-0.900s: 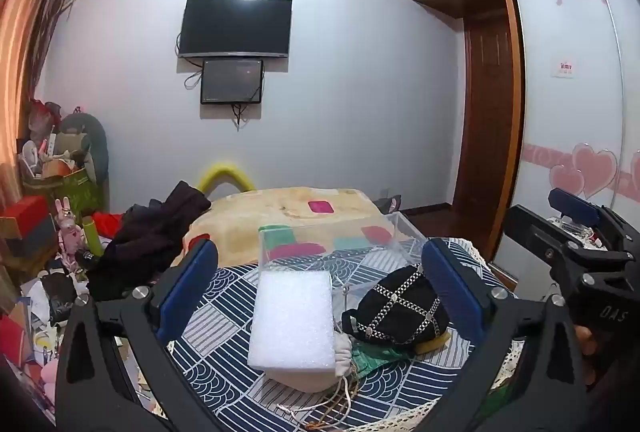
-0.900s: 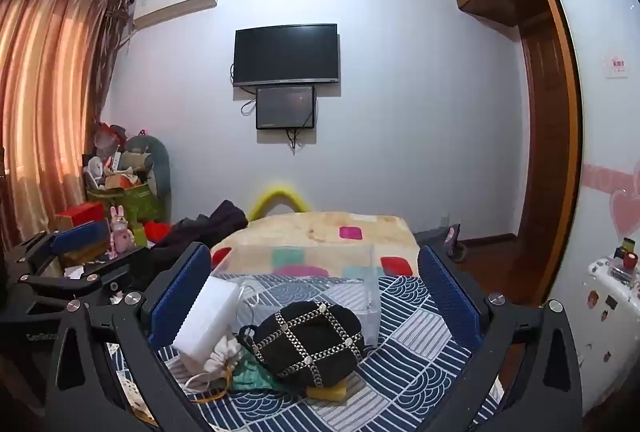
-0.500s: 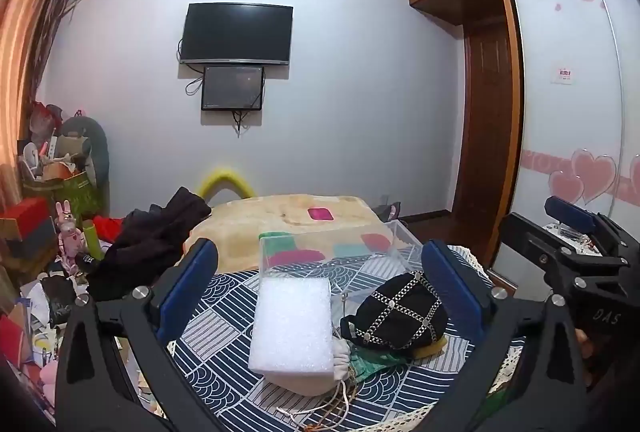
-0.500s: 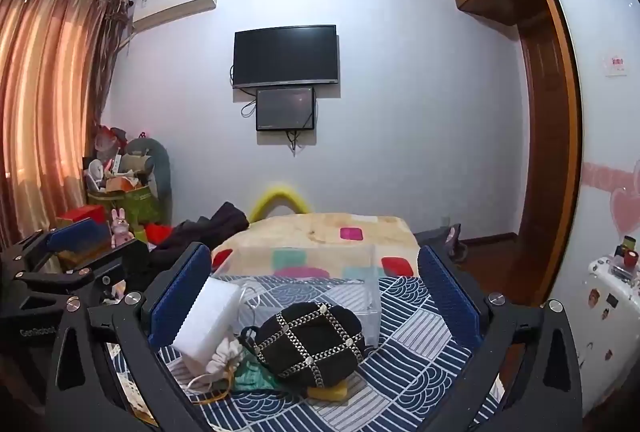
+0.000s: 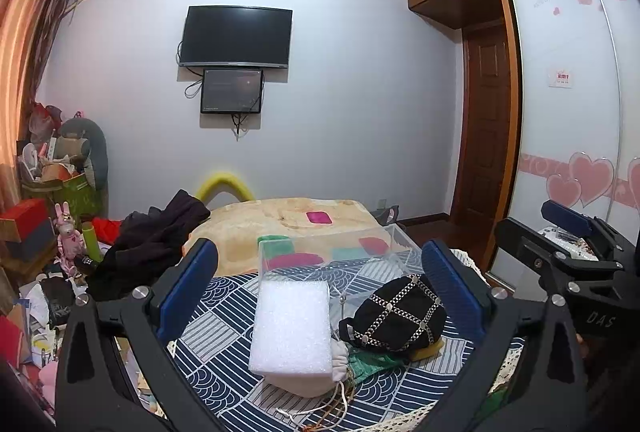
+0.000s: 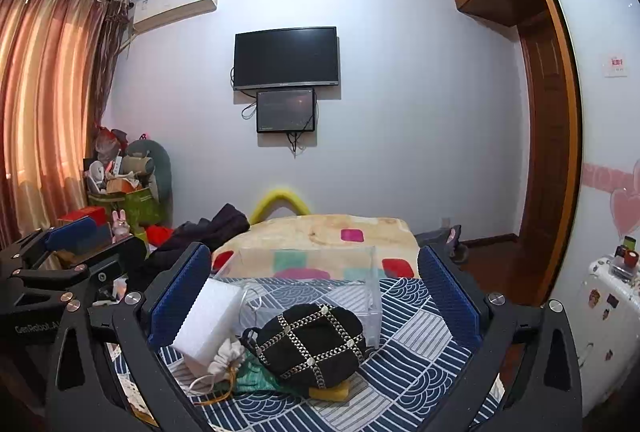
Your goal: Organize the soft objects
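Observation:
A white foam block [image 5: 294, 328] lies on the blue patterned cloth [image 5: 224, 328], over a small white drawstring pouch [image 5: 340, 356]. Beside it sit a black quilted pouch with silver studs [image 5: 400, 316], a green fabric piece [image 5: 372, 366] and a yellow sponge [image 5: 428, 350]. A clear plastic box [image 5: 332, 252] stands behind them. My left gripper [image 5: 320, 296] is open and empty, held back from the pile. My right gripper [image 6: 314, 296] is open and empty, with the black pouch [image 6: 312, 344] and foam block [image 6: 208, 320] between its fingers' lines of sight.
A bed with a yellow blanket [image 5: 288, 220] and dark clothes [image 5: 152, 244] lies beyond the box. Clutter, boxes and toys [image 5: 48, 224] fill the left side. A wardrobe with heart decals [image 5: 576, 152] is at the right. A white appliance [image 6: 608, 288] stands at the right.
Both cameras have tilted slightly upward, so the pile sits a little lower in view. Nothing on the cloth has moved.

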The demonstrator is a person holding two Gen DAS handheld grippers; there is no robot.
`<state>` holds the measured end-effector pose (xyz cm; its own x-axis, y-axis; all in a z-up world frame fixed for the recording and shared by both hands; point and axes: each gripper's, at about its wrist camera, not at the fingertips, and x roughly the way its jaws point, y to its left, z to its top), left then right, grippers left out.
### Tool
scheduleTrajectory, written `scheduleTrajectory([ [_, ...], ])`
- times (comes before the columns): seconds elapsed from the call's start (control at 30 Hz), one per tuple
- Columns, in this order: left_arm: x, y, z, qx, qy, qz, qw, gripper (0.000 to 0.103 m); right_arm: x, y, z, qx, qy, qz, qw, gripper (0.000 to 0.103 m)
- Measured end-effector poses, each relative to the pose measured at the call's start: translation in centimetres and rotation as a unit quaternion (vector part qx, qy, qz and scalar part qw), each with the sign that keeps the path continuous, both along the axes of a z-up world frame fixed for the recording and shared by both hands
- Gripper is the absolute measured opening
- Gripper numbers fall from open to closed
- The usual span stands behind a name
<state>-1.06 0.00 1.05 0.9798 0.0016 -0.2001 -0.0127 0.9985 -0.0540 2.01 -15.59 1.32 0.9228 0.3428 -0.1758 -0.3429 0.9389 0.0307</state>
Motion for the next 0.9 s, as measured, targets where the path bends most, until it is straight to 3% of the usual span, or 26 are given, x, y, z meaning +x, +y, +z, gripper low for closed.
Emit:
scheduleTrajectory([
  [0.9, 0.07, -0.05, -0.08, -0.001, 0.000, -0.004, 1.0000, 0.103, -0.38, 0.20, -0.03, 0.005, -0.006, 0.003, 1.000, 0.103],
])
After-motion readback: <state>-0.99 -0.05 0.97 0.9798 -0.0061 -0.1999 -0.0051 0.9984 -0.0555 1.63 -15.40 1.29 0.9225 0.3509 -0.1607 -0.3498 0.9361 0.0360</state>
